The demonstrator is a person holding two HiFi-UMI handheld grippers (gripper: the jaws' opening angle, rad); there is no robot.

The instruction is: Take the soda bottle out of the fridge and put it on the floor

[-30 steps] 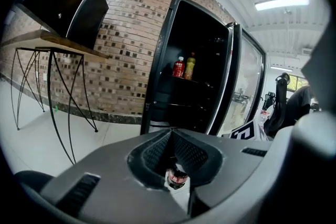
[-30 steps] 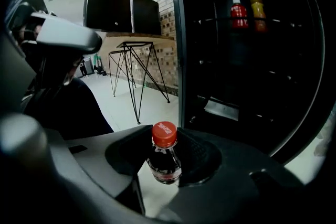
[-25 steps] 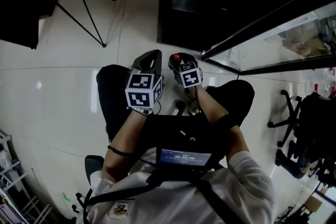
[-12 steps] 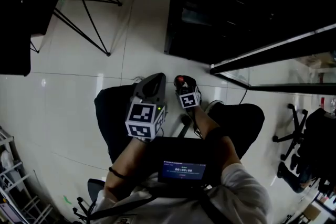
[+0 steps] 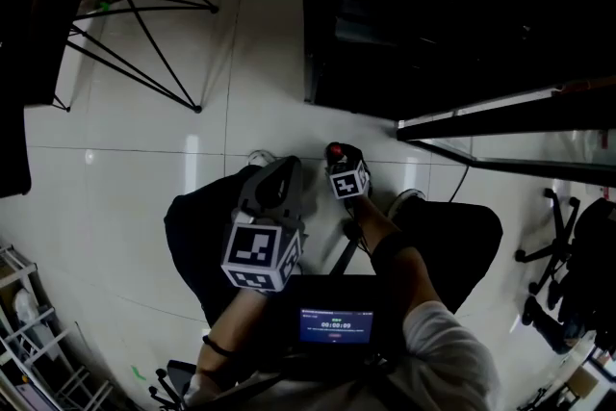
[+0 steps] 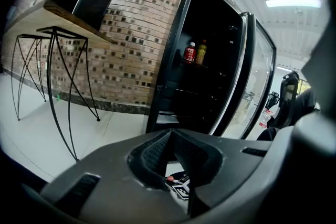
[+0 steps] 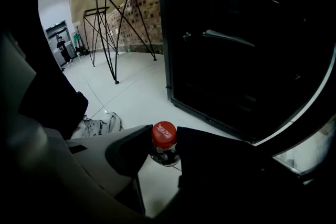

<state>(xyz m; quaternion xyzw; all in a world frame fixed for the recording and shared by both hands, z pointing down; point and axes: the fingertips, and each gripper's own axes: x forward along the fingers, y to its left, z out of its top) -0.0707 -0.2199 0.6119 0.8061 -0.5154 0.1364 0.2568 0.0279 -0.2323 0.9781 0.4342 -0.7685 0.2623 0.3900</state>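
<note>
The soda bottle, seen by its red cap (image 7: pixel 164 134), stands upright between the jaws of my right gripper (image 7: pixel 163 147), which is shut on its neck. In the head view the red cap (image 5: pixel 334 150) shows just ahead of the right gripper (image 5: pixel 339 159), low over the white tile floor between the person's knees. Whether the bottle's base touches the floor is hidden. My left gripper (image 5: pixel 277 186) hovers beside it to the left, jaws together and holding nothing. The black fridge (image 5: pixel 433 24) stands open straight ahead.
The fridge's glass door (image 5: pixel 500 135) swings out to the right. Two more bottles (image 6: pixel 195 53) stand on a fridge shelf. A table with black wire legs (image 5: pixel 144 43) is at the left, by a brick wall. A shoe (image 7: pixel 100 126) lies near the bottle. Office chair (image 5: pixel 568 255) at right.
The right gripper with the bottle has sunk lower toward the floor, looking smaller in the head view. The left gripper has drifted slightly down and back. The head has leaned forward.
</note>
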